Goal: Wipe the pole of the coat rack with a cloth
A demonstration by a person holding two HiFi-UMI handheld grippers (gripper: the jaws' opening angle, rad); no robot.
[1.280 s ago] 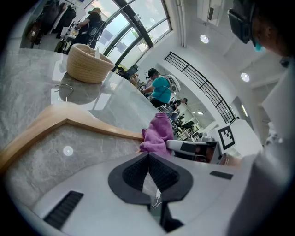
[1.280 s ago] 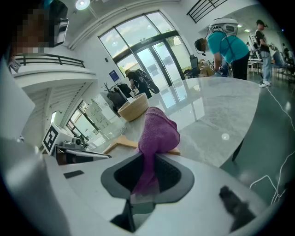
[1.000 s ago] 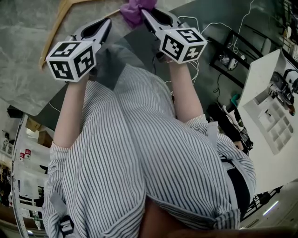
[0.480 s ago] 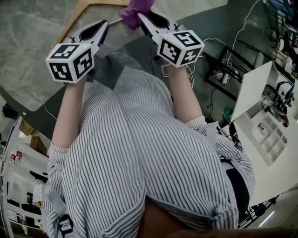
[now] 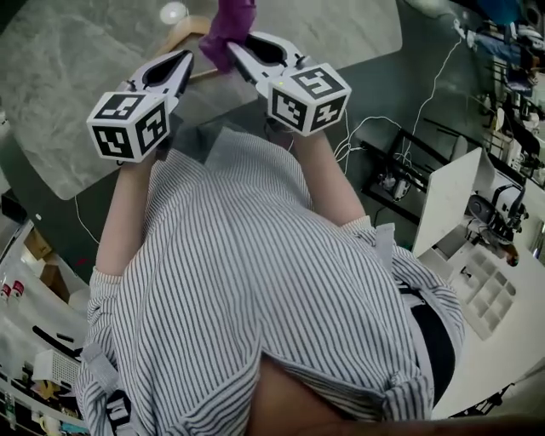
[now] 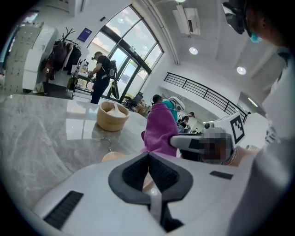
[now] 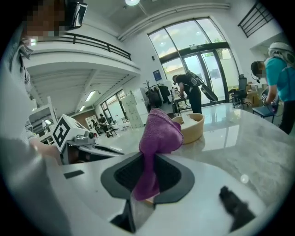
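Note:
A purple cloth hangs bunched from my right gripper, which is shut on it; in the right gripper view the cloth rises out of the jaws of that gripper. My left gripper is close beside it on the left, its jaws shut with nothing held. A wooden hanger with a metal hook lies on the marble table just beyond both grippers. In the left gripper view the cloth stands to the right, above the right gripper.
A marble table lies ahead with a round wooden bowl on it. A white workbench with trays and cables on the floor are at the right. People stand near a distant clothes rack and glass doors.
The head view has shifted, showing more of the table and the bowl. Both grippers stay side by side; the right one, still gripping the cloth, has drifted slightly left.

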